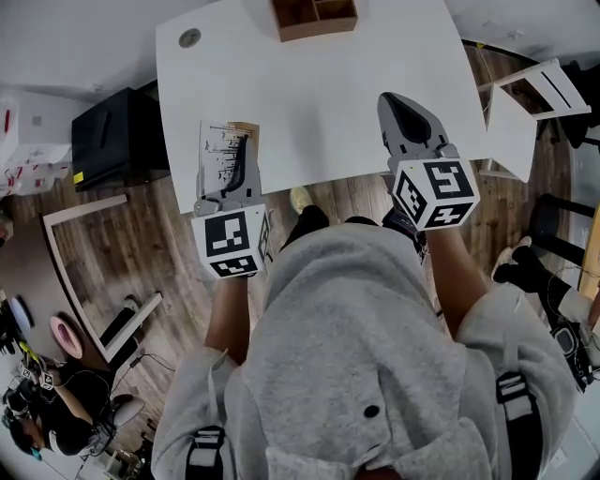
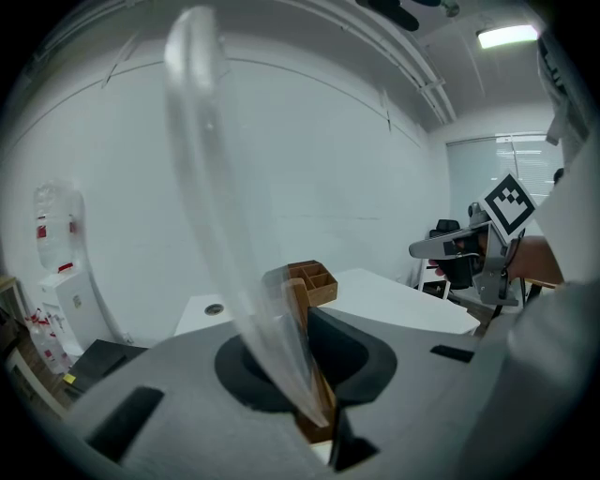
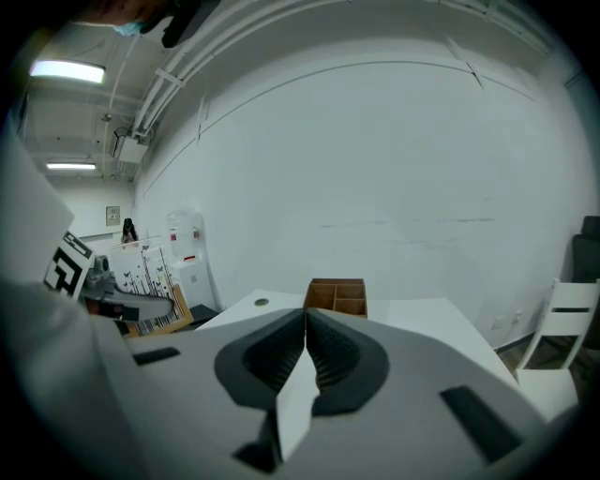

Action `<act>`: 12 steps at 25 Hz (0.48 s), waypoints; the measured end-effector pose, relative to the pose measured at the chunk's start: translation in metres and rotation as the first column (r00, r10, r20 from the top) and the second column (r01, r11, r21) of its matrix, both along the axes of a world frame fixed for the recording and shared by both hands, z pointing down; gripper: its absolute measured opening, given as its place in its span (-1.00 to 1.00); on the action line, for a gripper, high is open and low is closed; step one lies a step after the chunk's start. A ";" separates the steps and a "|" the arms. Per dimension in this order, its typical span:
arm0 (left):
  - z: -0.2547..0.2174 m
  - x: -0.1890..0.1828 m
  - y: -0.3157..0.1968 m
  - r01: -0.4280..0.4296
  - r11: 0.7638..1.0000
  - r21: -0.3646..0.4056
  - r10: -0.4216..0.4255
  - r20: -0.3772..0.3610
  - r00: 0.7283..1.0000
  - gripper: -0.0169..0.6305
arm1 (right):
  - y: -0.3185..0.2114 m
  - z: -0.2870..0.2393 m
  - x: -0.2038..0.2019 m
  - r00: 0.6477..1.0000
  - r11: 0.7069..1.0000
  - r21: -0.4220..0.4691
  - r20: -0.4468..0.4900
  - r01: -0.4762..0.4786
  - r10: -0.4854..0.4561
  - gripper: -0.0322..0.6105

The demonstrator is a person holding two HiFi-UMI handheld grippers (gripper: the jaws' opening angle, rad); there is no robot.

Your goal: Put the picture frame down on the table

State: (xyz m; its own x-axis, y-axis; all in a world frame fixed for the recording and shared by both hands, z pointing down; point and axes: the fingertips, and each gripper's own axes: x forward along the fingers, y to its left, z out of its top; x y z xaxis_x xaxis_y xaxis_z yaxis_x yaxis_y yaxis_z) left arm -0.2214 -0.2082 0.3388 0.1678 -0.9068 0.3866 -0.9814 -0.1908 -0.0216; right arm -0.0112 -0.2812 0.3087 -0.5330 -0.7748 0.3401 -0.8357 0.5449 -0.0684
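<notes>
The picture frame (image 1: 225, 155) has a wooden edge and a black-and-white print. It is held above the near left part of the white table (image 1: 319, 94), and my left gripper (image 1: 242, 161) is shut on its lower edge. In the left gripper view the frame's wooden edge (image 2: 302, 314) and clear pane (image 2: 202, 187) rise edge-on out of the closed jaws of the left gripper (image 2: 307, 361). My right gripper (image 1: 400, 105) hovers over the table's near right edge, shut and holding nothing. In the right gripper view the jaws of the right gripper (image 3: 306, 323) meet, and the frame (image 3: 141, 291) shows at left.
A wooden compartment box (image 1: 314, 17) stands at the table's far edge, and a round cable hole (image 1: 189, 37) lies at its far left corner. A black cabinet (image 1: 117, 136) stands left of the table and a white chair (image 1: 539, 89) right of it. A person (image 1: 47, 417) is at lower left.
</notes>
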 end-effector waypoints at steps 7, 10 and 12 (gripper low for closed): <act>0.010 -0.013 -0.013 -0.030 1.000 -0.005 0.030 -0.009 1.000 -0.79 | -0.008 0.003 -0.013 1.000 1.000 0.006 -0.009 -0.029 0.029 -0.82; 0.012 -0.018 -0.019 -0.034 0.999 -0.002 0.034 -0.019 0.999 -0.79 | -0.012 0.002 -0.017 0.999 0.999 0.009 -0.015 -0.040 0.040 -0.82; 0.013 -0.020 -0.022 -0.038 0.999 -0.001 0.038 -0.024 0.999 -0.79 | -0.013 0.002 -0.019 0.999 0.999 0.009 -0.020 -0.046 0.047 -0.82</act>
State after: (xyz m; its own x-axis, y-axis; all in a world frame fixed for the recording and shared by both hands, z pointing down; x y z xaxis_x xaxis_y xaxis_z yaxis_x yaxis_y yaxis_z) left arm -0.2415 -0.2306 0.3517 0.2115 -0.8990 0.3834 -0.9737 -0.2279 0.0025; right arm -0.0305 -0.2942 0.3111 -0.4894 -0.8016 0.3434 -0.8613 0.5059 -0.0469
